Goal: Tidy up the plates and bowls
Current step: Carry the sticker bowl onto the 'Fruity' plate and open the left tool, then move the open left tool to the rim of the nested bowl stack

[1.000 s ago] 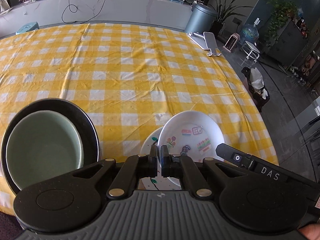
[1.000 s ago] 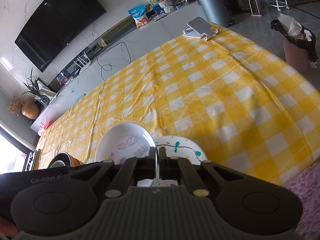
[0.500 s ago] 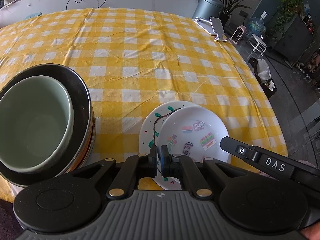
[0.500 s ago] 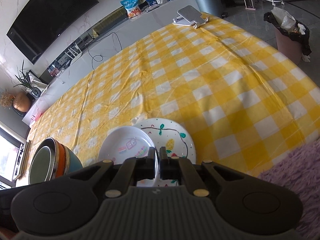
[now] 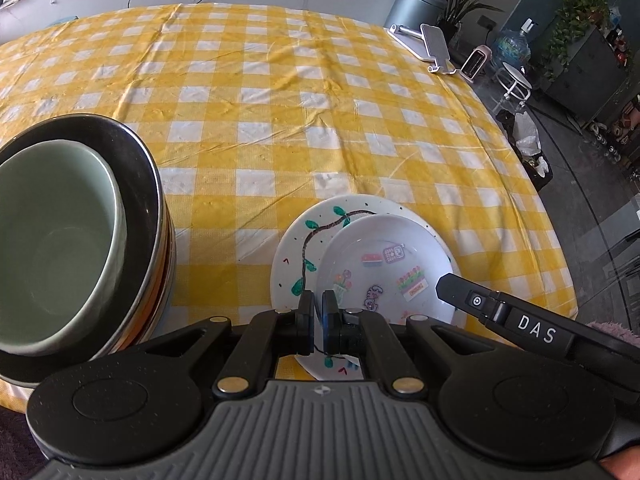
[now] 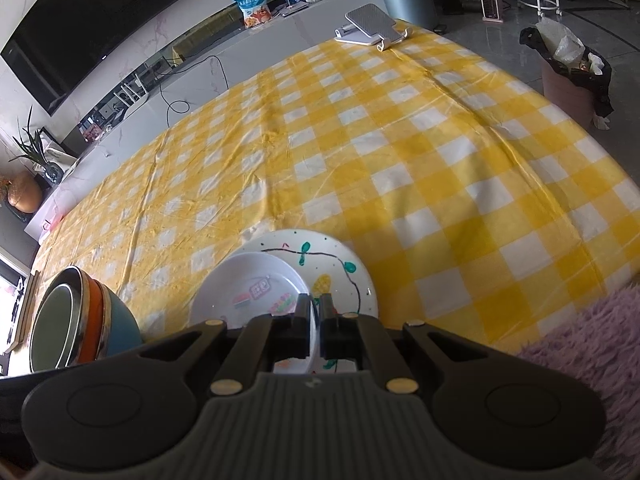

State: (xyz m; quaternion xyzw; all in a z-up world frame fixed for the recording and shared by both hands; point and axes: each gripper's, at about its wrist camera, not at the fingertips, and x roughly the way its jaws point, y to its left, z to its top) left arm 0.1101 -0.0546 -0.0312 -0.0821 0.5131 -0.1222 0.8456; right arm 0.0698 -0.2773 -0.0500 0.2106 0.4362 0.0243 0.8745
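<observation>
A small white sticker plate (image 5: 384, 264) is held over a larger white plate painted with a green vine (image 5: 308, 240) that lies on the yellow checked tablecloth. My left gripper (image 5: 319, 312) is shut on the small plate's left rim. My right gripper (image 6: 315, 316) is shut on its right rim (image 6: 256, 284); the vine plate (image 6: 340, 264) shows beneath. A stack of bowls, pale green bowl (image 5: 52, 248) inside a dark one, stands to the left; it also shows in the right wrist view (image 6: 76, 320).
A phone stand (image 5: 428, 46) sits at the table's far right corner (image 6: 372, 24). The table edge (image 5: 560, 280) is close on the right, with a bin bag (image 6: 572, 64) on the floor beyond. A purple rug (image 6: 580, 360) lies by the near edge.
Both grippers have come down and back with the small plate toward the vine plate. More of the vine plate and the bowl stack shows now.
</observation>
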